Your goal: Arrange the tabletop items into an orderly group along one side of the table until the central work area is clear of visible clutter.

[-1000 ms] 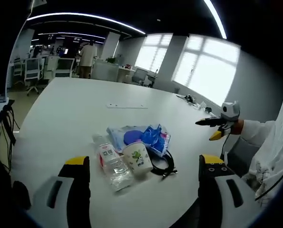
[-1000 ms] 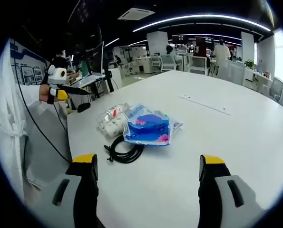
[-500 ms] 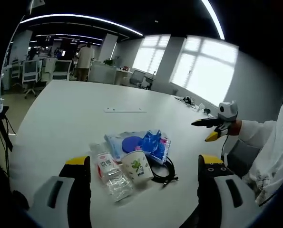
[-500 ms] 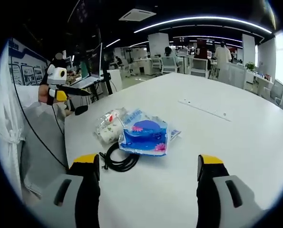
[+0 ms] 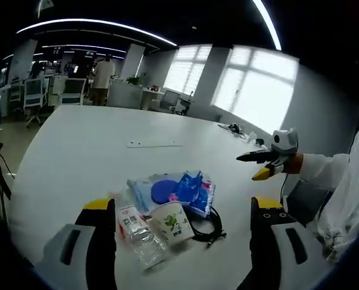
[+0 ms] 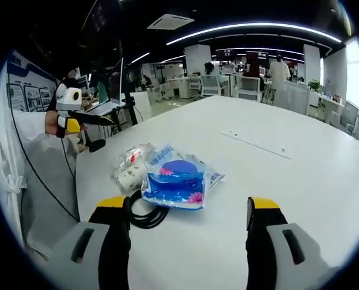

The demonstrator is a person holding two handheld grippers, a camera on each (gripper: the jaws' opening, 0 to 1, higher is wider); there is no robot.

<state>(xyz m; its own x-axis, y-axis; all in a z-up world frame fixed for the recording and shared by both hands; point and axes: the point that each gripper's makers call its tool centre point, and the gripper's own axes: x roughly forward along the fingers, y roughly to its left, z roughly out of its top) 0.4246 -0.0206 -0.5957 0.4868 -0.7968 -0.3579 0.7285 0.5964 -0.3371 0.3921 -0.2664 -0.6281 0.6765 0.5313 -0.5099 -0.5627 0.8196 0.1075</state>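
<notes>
Now bring your left gripper (image 5: 182, 211) down squarely over the bottle (image 5: 137, 228); its jaws are spread and empty. Your right gripper (image 6: 188, 211) is spread empty too, so aim it at the blue pack (image 6: 176, 178).

Tabletop (image 5: 76, 139): plain white. Packet (image 6: 176, 181): blue with pink print. Cup (image 5: 172, 222): white, green motif. Cable (image 6: 142, 216): black. Bottle (image 5: 137, 229): clear, red-and-white label.

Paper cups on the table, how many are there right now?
1. A single paper cup with a green print lies on its side between the plastic bottle and the black cable, just in front of the blue packet. The packet could hide something behind it.
</notes>
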